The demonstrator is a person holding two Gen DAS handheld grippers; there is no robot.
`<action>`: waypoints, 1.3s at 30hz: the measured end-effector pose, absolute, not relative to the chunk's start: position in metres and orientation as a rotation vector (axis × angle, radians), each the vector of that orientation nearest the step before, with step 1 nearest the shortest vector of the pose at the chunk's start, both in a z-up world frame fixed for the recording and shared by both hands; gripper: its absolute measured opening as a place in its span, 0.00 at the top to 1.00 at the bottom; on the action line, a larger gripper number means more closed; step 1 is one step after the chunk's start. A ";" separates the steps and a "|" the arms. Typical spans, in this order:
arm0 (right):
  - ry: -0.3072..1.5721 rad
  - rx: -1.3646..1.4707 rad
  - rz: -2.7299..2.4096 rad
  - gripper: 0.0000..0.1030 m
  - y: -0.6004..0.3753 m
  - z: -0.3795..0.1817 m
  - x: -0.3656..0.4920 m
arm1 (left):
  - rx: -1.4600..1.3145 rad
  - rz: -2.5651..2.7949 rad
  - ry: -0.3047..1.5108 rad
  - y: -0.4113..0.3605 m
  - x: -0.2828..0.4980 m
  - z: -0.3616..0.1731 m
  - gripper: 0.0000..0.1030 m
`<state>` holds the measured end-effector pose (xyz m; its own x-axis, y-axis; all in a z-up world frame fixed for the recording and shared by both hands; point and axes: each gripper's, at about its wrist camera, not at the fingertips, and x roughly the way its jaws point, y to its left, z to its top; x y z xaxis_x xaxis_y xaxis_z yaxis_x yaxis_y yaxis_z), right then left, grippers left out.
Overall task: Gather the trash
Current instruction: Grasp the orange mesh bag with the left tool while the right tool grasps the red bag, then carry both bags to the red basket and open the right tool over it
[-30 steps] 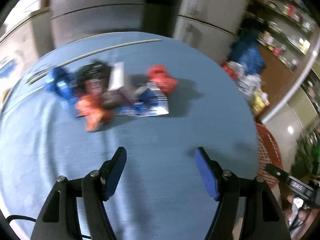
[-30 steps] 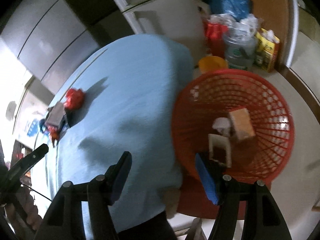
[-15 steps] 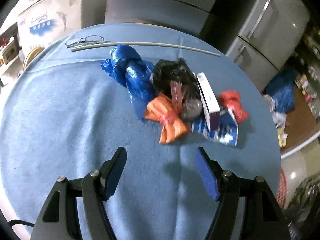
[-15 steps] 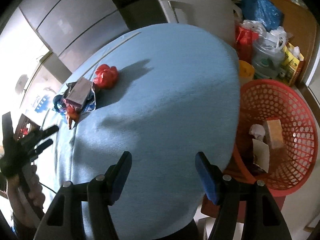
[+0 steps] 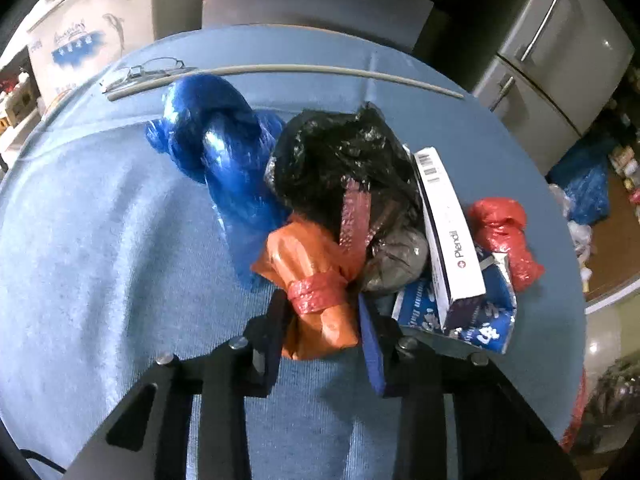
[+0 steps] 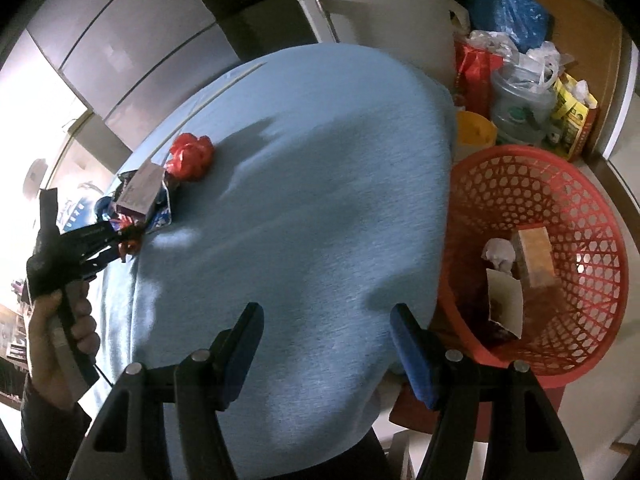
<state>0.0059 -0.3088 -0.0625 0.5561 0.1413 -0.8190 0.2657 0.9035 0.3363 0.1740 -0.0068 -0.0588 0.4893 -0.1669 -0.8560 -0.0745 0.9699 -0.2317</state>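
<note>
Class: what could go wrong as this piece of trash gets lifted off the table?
1. The left tool, whose jaws have just been closing, pinches the orange bag; thin plastic may slip or tear.
2. The bag touches the black bag and gray wad; lifting could drag them along.

Dim indoor light, strong fisheye warp

Black corners ring both views; the window area (image 6: 36,128) blows out white, shadows streak the blue tablecloth (image 6: 304,184), edges slightly soft.

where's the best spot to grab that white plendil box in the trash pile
Grip the white Plendil box across its thin width at the near end, coming from the near side of the table. It stands on its long edge, leaning on the black bag, with that end jutting free over the blue printed wrapper.
</note>
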 end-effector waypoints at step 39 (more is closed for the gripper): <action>0.958 0.416 0.094 0.57 -0.207 -0.047 0.230 | -0.100 -0.028 1.037 0.040 0.085 -0.063 0.66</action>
